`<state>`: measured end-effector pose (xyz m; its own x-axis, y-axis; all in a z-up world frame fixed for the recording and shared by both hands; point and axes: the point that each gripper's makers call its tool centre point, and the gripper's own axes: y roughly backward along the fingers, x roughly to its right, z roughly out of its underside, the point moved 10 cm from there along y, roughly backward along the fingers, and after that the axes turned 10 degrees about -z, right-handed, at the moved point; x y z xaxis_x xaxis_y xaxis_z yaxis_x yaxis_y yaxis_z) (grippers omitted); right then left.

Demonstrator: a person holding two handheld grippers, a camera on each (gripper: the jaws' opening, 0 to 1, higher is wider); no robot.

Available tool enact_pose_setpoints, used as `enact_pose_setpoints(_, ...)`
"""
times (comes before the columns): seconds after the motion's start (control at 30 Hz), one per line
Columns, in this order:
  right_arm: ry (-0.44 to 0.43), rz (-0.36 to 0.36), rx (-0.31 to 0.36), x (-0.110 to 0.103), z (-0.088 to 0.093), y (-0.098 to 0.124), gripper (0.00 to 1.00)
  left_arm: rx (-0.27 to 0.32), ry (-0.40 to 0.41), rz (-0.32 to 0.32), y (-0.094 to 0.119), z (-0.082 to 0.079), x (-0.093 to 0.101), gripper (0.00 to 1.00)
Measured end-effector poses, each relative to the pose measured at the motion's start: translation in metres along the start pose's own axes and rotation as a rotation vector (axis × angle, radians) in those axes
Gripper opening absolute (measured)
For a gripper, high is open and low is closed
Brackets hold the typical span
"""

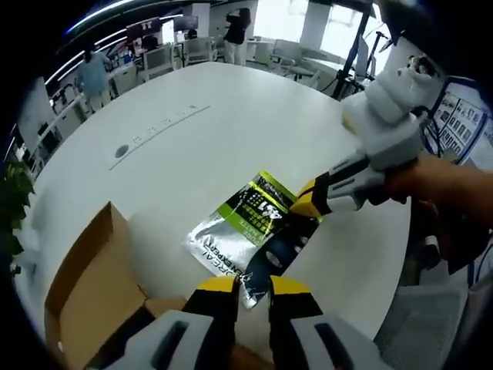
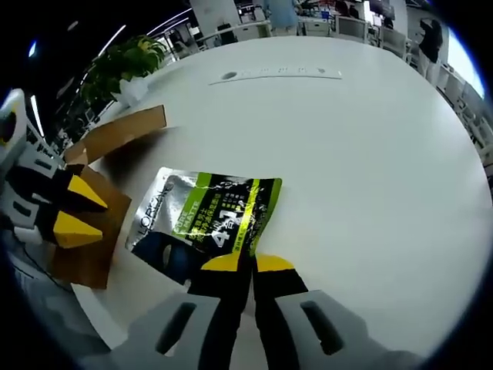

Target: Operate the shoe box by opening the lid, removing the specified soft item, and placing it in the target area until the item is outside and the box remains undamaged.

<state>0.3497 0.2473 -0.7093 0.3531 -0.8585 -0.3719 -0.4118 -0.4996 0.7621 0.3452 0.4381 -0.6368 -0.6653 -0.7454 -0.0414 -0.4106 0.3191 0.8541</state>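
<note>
Lying flat on the white table point(image 1: 231, 131), the silver-and-green pouch point(image 1: 245, 227) sits outside the cardboard box point(image 1: 92, 293), just right of its open flap. Right gripper point(image 2: 246, 266): jaws pinched together on the pouch's near edge, holding it. Left gripper point(image 1: 253, 287): jaws slightly apart, nothing between them, tips just short of the pouch's near corner. In the right gripper view the box is at the left, beside the pouch.
</note>
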Motion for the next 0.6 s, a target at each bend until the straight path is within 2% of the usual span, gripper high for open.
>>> enact_pose_setpoints(0.2,0.028,0.007,-0.004,-0.001,-0.003,-0.002,0.03,0.041,0.027,-0.004,0.018,0.001,-0.007,0.15)
enact_pose_setpoints(0.37,0.052,0.014,-0.017,-0.001,-0.005,-0.002,0.03,0.063,0.06,-0.018,0.032,0.009,-0.018,0.15)
enact_pose_setpoints(0.6,0.098,0.039,-0.018,-0.003,-0.006,0.003,0.08,0.097,0.114,-0.034,0.055,0.017,-0.034,0.17)
